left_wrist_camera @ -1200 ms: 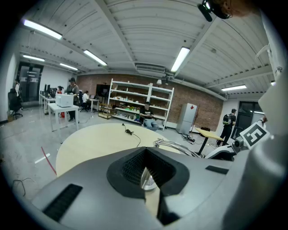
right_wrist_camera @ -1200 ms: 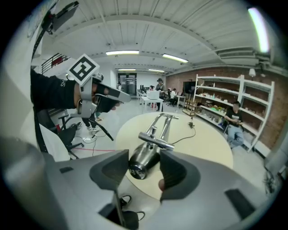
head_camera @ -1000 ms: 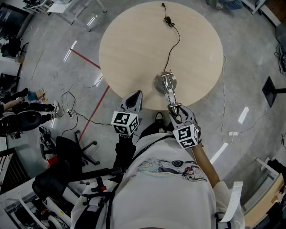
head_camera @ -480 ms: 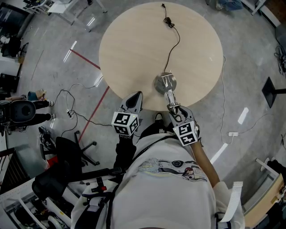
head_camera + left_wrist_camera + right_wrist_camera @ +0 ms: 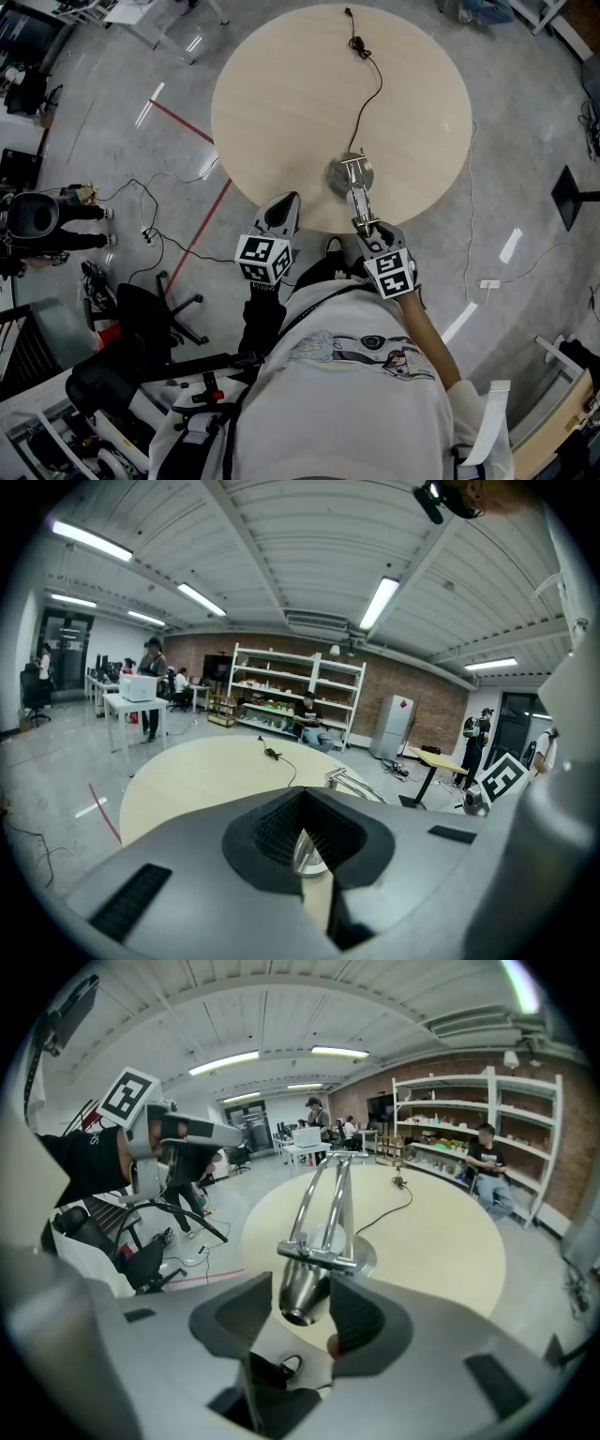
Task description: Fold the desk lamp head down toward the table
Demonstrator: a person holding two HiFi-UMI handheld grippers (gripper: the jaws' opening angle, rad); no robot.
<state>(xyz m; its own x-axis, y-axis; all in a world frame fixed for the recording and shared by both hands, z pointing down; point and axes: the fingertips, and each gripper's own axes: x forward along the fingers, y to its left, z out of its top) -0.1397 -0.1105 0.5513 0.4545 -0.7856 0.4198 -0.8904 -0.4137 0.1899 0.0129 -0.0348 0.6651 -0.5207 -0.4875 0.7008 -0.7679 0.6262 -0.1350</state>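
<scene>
A chrome desk lamp stands near the front edge of the round wooden table (image 5: pixel 281 84). Its base (image 5: pixel 349 175) rests on the tabletop and its twin-rod arm (image 5: pixel 357 195) leans toward me. My right gripper (image 5: pixel 372 234) has just been closing, and the shiny lamp head (image 5: pixel 302 1293) sits between its pads; the jaws hold it by its sides. The rods (image 5: pixel 323 1194) rise away behind the head. My left gripper (image 5: pixel 281 208) hovers at the table's edge, left of the lamp, jaws shut and holding nothing. A black cord (image 5: pixel 366 84) runs from the base to the far side.
The cord's plug (image 5: pixel 356 43) lies at the table's far rim. Below left on the floor are an office chair (image 5: pixel 141 319), loose cables (image 5: pixel 155 230) and a red tape line (image 5: pixel 202 234). A black stand (image 5: pixel 572 187) is at the right. People stand far left.
My right gripper has slid forward onto the lamp head, rolled a little, and narrowed its jaws around it. The left gripper has stayed put.
</scene>
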